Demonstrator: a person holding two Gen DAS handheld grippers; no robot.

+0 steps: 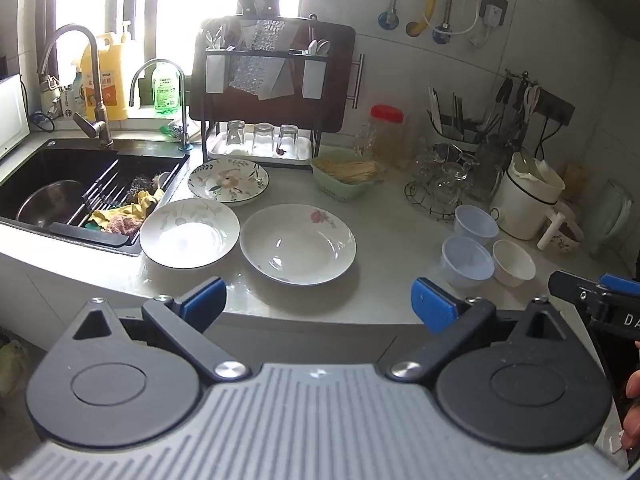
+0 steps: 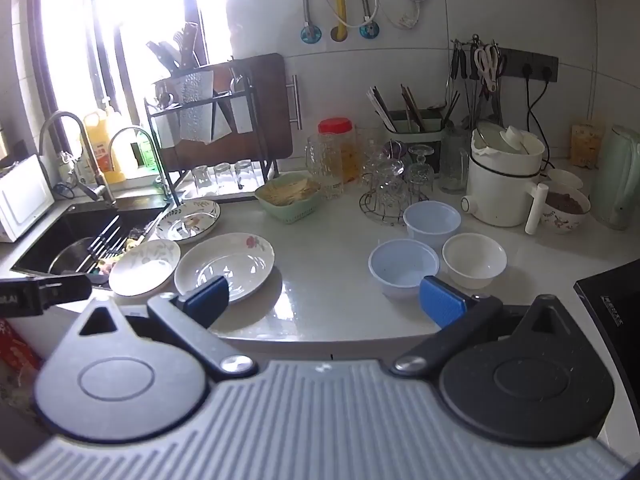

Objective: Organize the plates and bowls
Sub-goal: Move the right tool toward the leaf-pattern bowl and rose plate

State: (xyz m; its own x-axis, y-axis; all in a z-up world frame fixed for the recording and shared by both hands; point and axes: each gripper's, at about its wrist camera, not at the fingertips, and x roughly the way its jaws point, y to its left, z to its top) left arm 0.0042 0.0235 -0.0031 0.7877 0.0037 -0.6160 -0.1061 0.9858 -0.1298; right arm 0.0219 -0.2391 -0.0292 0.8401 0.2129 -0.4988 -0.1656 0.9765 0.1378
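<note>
three shallow white ceramic plates lie near the dark sink [image 1: 60, 168] on the pale stone counter [image 2: 332, 272]: a leaf-patterned one [image 1: 189, 233], a pink-flowered one [image 1: 298, 243], and a green-rimmed floral one [image 1: 228, 180] behind them. to the right sit two translucent blue plastic bowls [image 2: 403, 266] and a small white bowl [image 2: 474, 255], close together. left gripper [image 1: 318, 304] and right gripper [image 2: 324, 302] both hover spread wide, holding nothing.

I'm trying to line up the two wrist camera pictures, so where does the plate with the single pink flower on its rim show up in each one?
Left wrist view: the pink-flower plate lies centre frame, just beyond the open left tool.
Right wrist view: the same plate lies left of centre, partly behind the tool's left finger.
Shared landmark: the red-lidded jar by the back wall.
</note>
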